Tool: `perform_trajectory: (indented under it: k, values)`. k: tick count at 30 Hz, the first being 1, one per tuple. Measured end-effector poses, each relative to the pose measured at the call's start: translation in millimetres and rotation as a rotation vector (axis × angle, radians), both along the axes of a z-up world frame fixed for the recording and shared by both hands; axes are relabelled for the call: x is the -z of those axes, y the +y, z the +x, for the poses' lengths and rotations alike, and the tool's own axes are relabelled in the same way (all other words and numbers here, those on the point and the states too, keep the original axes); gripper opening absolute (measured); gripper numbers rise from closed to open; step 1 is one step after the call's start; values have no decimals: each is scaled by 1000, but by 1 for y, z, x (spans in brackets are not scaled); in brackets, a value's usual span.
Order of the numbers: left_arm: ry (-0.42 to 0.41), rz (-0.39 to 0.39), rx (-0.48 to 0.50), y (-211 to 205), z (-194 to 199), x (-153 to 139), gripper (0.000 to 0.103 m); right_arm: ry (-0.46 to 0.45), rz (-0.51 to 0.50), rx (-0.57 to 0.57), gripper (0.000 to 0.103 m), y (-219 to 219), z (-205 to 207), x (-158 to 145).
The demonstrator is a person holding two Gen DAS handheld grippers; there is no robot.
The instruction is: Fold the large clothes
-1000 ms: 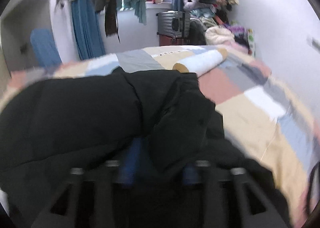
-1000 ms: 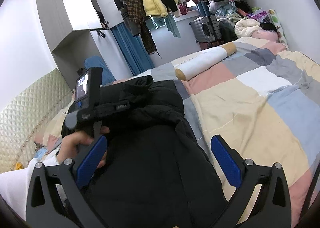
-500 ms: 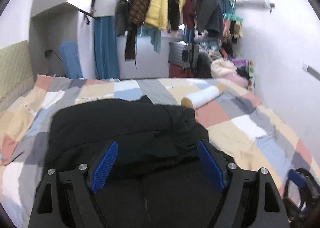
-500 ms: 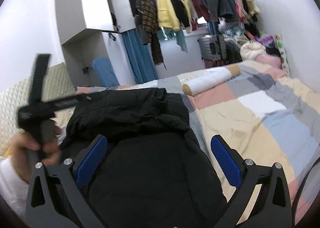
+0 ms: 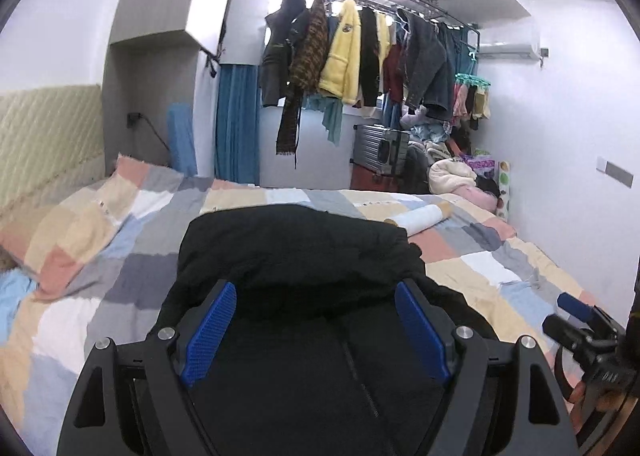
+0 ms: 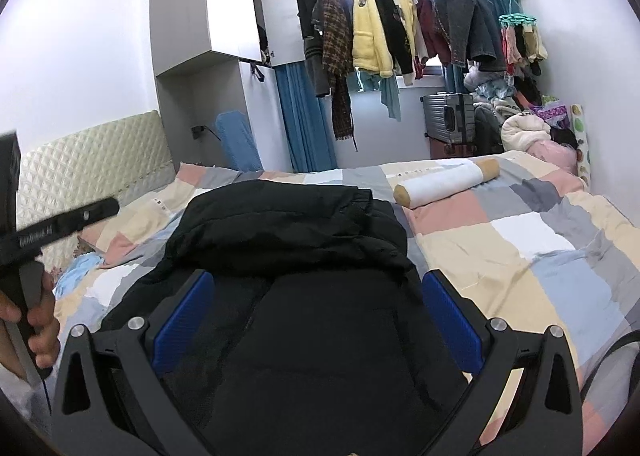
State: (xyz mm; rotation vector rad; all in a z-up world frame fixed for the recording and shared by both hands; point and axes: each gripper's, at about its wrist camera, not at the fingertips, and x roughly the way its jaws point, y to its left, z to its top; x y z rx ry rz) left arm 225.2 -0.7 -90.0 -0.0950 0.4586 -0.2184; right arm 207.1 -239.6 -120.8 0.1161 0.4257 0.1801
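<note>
Black jacket at centre of left wrist view, folded on bed; left gripper jaws wide, empty, probably released after folding. Right wrist view: right gripper likewise wide, empty above jacket.

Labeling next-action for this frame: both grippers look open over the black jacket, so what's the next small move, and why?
Probably lower the left gripper to the black jacket and pinch its near edge. Both it and the right gripper are open, holding nothing; the jacket lies bunched on the patchwork quilt, only partly folded.
</note>
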Motion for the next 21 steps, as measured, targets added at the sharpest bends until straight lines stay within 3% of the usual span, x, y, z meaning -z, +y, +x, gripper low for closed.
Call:
perform_trajectory:
  k: [7,13,17,21]
  values:
    - [9,-11,-22,29,-1,32,81,34,-22,-38,103,14,3,-3]
    - [37,-17,-46,38,4,56,81,41,-2,-52,103,17,35,-19]
    - [60,-49,-53,43,12,69,81,49,-47,-21,103,23,84,-35]
    - [97,-50,-60,44,21,87,81,125,28,-22,103,21,158,-31]
